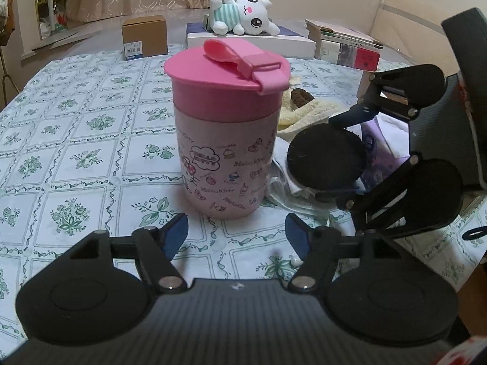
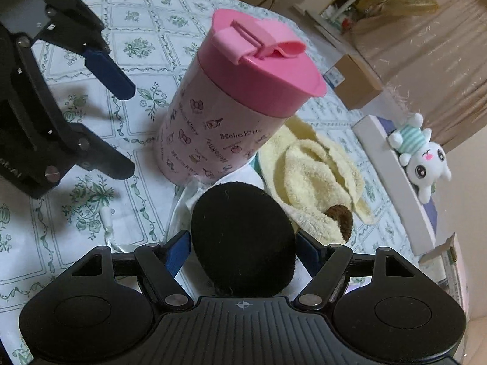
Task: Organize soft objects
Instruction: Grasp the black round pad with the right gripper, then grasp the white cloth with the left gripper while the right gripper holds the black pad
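A round black soft pad point(image 2: 243, 237) fills the gap between the blue fingers of my right gripper point(image 2: 243, 251), which is shut on it. The left wrist view shows the same pad point(image 1: 327, 155) held just right of a pink Hello Kitty canister point(image 1: 226, 140) with its lid on. My left gripper point(image 1: 236, 237) stands open in front of the canister with nothing between its fingers; it shows again as the left gripper point(image 2: 118, 121) at the upper left of the right wrist view. A fluffy yellow cloth point(image 2: 316, 176) with a brown tuft lies behind the canister point(image 2: 231, 112).
A white plush toy point(image 1: 243, 15) lies on a flat white box point(image 1: 252, 44) at the table's far side. Beside it are a cardboard box point(image 1: 144, 38) and stacked books point(image 1: 344, 44). A clear bag with white and purple contents point(image 1: 386, 133) lies under the pad. The floral tablecloth point(image 1: 76, 152) spreads left.
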A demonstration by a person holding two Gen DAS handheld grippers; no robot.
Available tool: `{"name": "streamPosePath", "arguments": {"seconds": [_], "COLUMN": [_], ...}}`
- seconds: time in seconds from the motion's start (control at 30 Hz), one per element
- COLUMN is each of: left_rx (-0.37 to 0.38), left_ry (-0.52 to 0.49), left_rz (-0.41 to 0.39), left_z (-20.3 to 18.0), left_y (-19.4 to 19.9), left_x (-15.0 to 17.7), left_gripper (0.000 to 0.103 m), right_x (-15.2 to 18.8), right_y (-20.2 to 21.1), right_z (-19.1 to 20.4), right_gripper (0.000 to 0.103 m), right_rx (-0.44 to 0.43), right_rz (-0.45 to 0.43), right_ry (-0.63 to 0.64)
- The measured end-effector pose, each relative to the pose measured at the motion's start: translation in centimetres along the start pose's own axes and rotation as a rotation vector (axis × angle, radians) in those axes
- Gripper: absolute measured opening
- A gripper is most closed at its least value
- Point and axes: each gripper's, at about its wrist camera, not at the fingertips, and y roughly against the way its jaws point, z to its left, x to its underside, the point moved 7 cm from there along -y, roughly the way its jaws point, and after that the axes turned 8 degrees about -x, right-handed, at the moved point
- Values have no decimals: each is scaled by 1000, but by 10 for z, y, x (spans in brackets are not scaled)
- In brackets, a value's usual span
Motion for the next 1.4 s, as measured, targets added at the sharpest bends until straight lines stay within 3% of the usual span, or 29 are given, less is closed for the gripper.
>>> {"name": "streamPosePath", "arguments": {"seconds": [0.13,0.17,0.37,0.57,0.77,0.97,1.23,1.4], "left_rx": [1,1,7,34,28,-1,-101,-131], "left_ry": [5,7,17,16,-20,-161,-305,-335], "left_rz": [6,6,-1,-34,-82,-130,-156,-145], "left_z": [-1,-1,-9,-33,-65,-99,-122,-123], "left_y": [0,1,6,9,0,-20,-48,-54], "left_x": [2,3,1,-7,-16,-25,-34,-36], "left_gripper": [67,67,67,67,65,55,43,10], "right_x": [2,2,1,14,50,83,104,107], "right_y": [0,1,30,84,124,146,152,151], "right_z": [-4,-5,-9,-31,-56,-62,-61,-60], "right_gripper": [74,69,68,68,68,68,68,68], "right_rx": [-10,-12,12,80,187,236,239,232], "right_rz": [4,-3,-75,-190,-233,-250,-261,-269], "right_ry": [-33,-47,-151,-369,-600,-740,-806,-823]}}
